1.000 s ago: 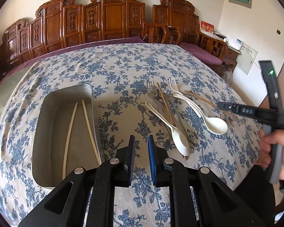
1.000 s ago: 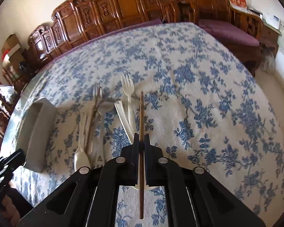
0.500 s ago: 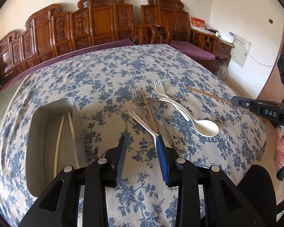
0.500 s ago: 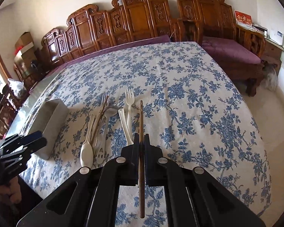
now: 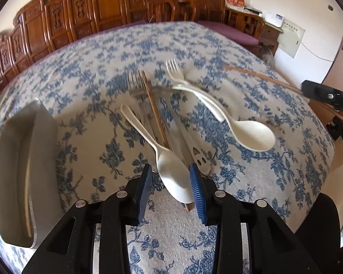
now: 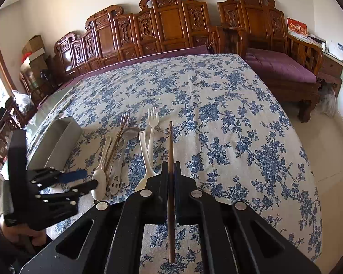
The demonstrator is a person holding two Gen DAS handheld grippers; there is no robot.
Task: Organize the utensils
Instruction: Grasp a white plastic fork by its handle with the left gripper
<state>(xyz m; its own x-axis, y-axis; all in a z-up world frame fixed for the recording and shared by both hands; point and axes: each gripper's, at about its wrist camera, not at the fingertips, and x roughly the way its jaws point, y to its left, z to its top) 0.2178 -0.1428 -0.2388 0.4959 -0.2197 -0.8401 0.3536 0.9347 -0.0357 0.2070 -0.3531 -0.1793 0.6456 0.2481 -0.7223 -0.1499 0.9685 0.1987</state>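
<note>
Blue-floral tablecloth [image 6: 217,105], carved wooden chairs [image 6: 167,22] behind. Left hand-held gripper [image 5: 170,188] agape; right hand-held gripper [image 6: 170,178] pinching chopstick [image 6: 170,141].

Tablecloth [image 6: 228,123] is matt woven cloth, blue floral print. White spoon [image 5: 171,166] and white fork [image 5: 178,73] look smooth matt plastic; metal fork [image 5: 135,84] shiny, tray [image 5: 41,137] brushed metal at 9 o'clock. Chopstick [image 6: 170,159] plain brown wood, gripper pads [image 5: 195,187] ribbed blue rubber.

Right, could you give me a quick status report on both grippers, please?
Left gripper open, straddling white spoon bowl. Right gripper shut on brown chopstick, clear of table. Second brown chopstick and metal fork crowd the spoon.
</note>
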